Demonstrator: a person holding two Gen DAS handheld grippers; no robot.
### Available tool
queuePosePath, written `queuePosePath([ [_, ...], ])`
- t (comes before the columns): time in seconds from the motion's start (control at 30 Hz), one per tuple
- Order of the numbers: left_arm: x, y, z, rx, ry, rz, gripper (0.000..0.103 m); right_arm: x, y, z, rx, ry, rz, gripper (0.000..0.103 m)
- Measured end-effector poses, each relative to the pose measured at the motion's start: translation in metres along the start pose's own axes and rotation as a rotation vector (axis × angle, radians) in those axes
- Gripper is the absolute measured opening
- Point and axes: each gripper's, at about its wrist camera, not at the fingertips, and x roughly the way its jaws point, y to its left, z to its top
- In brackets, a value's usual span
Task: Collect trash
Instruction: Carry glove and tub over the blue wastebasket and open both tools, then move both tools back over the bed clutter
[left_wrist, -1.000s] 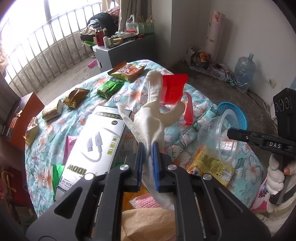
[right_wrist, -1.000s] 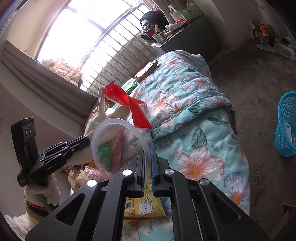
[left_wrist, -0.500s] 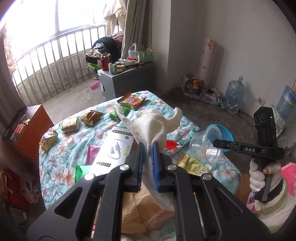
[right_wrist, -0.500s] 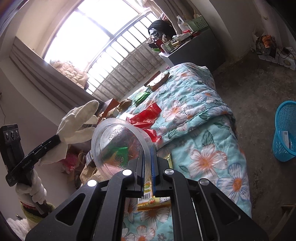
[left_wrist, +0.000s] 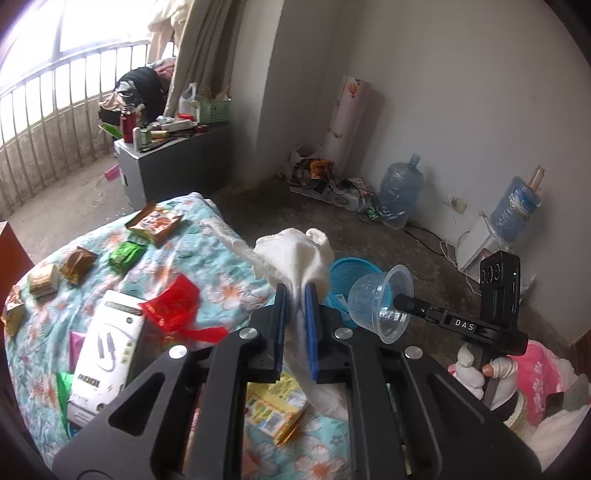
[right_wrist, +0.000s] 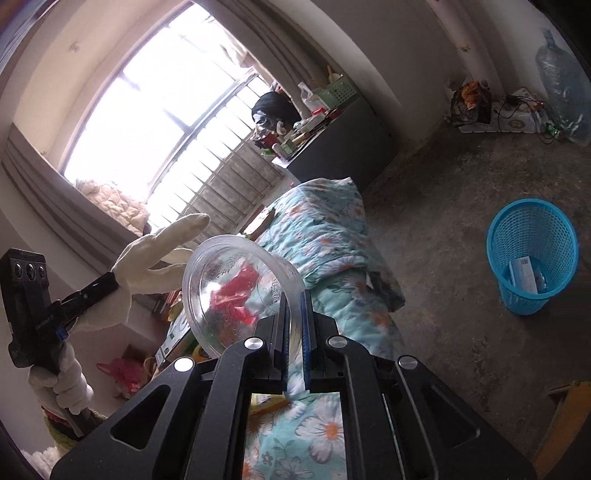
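My left gripper (left_wrist: 295, 291) is shut on a white cloth glove (left_wrist: 295, 254), held up over the flowered table edge; the glove also shows in the right wrist view (right_wrist: 155, 258). My right gripper (right_wrist: 294, 295) is shut on the rim of a clear plastic cup (right_wrist: 236, 291), seen from the left wrist view (left_wrist: 380, 302) out beyond the table. A blue mesh basket (right_wrist: 532, 254) stands on the floor with a white packet inside; in the left wrist view the basket (left_wrist: 347, 269) sits just behind the glove and cup.
On the flowered cloth (left_wrist: 221, 240) lie a red wrapper (left_wrist: 173, 306), a white box (left_wrist: 107, 350), a yellow packet (left_wrist: 277, 410), green (left_wrist: 127, 256), gold (left_wrist: 77, 264) and orange (left_wrist: 155, 223) snack packs. Water bottles (left_wrist: 400, 192) and a grey cabinet (left_wrist: 173, 162) stand by the walls.
Both grippers have lifted and swung right toward the blue basket. The red wrapper, earlier up by the glove, now lies on the cloth. The cup has come off the table over the floor.
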Motion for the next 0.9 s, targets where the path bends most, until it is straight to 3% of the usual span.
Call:
queuePosePath([
  [0.33, 0.216, -0.121, 0.043, 0.164, 0.292, -0.164, 0.009, -0.036, -0.145, 0.018, 0.285, -0.154, -0.284, 0.006],
  [0.53, 0.344, -0.155, 0.040, 0.153, 0.433, -0.219, 0.009, -0.011, -0.231, 0.022, 0.452, -0.141, -0.387, 0.006],
  [0.67, 0.405, -0.172, 0.038, 0.161, 0.453, -0.223, 0.010, 0.016, -0.275, 0.033, 0.506, -0.122, -0.451, 0.006],
  [0.7, 0.419, -0.177, 0.039, 0.165, 0.451, -0.219, 0.014, 0.021, -0.285, 0.036, 0.516, -0.123, -0.474, 0.006],
  [0.8, 0.451, -0.187, 0.039, 0.172, 0.437, -0.176, 0.052, 0.041, -0.323, 0.044, 0.516, -0.108, -0.554, 0.015],
  [0.83, 0.457, -0.189, 0.038, 0.170, 0.422, -0.154, 0.052, 0.049, -0.337, 0.045, 0.536, -0.087, -0.570, 0.026],
  [0.9, 0.460, -0.193, 0.037, 0.168, 0.401, -0.144, 0.052, 0.056, -0.360, 0.042, 0.605, -0.063, -0.570, 0.029],
])
